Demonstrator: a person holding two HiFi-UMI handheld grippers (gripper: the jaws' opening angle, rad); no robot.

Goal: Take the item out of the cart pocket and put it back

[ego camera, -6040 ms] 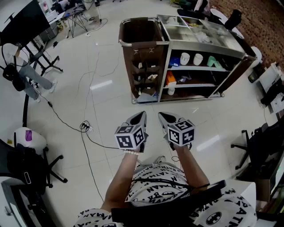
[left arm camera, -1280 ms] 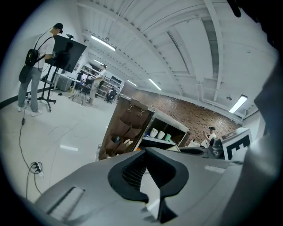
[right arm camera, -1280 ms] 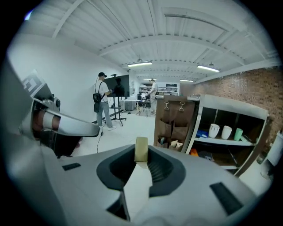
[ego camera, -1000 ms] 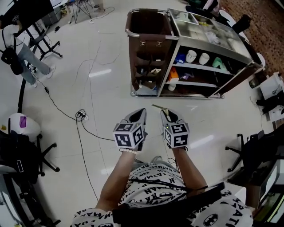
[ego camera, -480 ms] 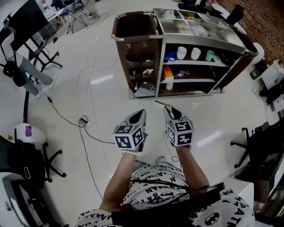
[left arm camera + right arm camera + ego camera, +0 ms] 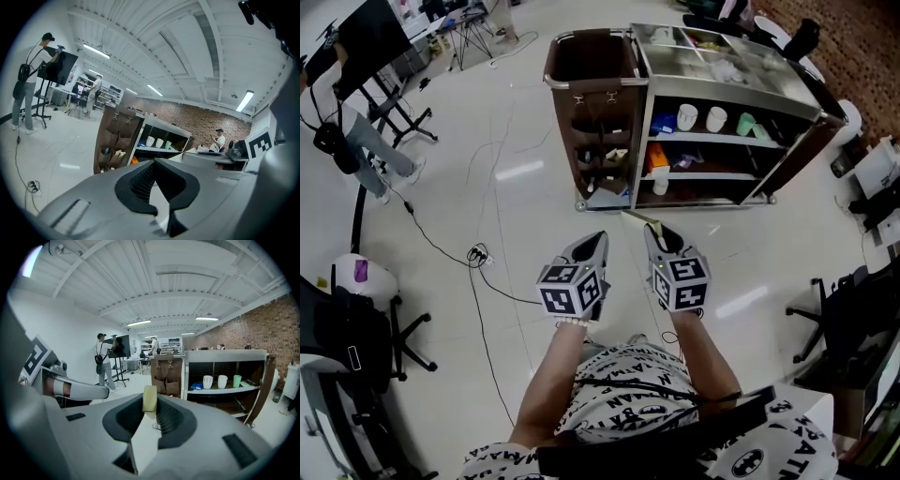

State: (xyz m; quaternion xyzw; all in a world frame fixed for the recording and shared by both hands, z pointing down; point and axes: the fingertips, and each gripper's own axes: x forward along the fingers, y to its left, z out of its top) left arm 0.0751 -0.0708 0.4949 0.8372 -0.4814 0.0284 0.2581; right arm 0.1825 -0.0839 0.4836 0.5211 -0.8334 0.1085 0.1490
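Observation:
A housekeeping cart (image 6: 727, 94) stands ahead of me, and a brown bag with rows of pockets (image 6: 602, 155) hangs on its left end. My right gripper (image 6: 652, 232) is shut on a thin, pale yellow flat item (image 6: 634, 219) whose end pokes out toward the cart. In the right gripper view the item (image 6: 150, 397) stands upright between the jaws of the right gripper (image 6: 151, 405), with the pockets (image 6: 166, 380) well beyond it. My left gripper (image 6: 598, 241) hovers beside the right one, shut and holding nothing. Its view shows the pockets (image 6: 115, 143) far off.
White and green cups (image 6: 701, 119) and other supplies fill the cart's shelves. A cable and power strip (image 6: 478, 255) lie on the floor to the left. Office chairs (image 6: 839, 319) stand at both sides. A person (image 6: 29, 89) stands by a monitor stand at far left.
Six seconds ago the right jaws held nothing; now they hold the flat item. Over the last second both grippers have lifted slightly and edged toward the cart.

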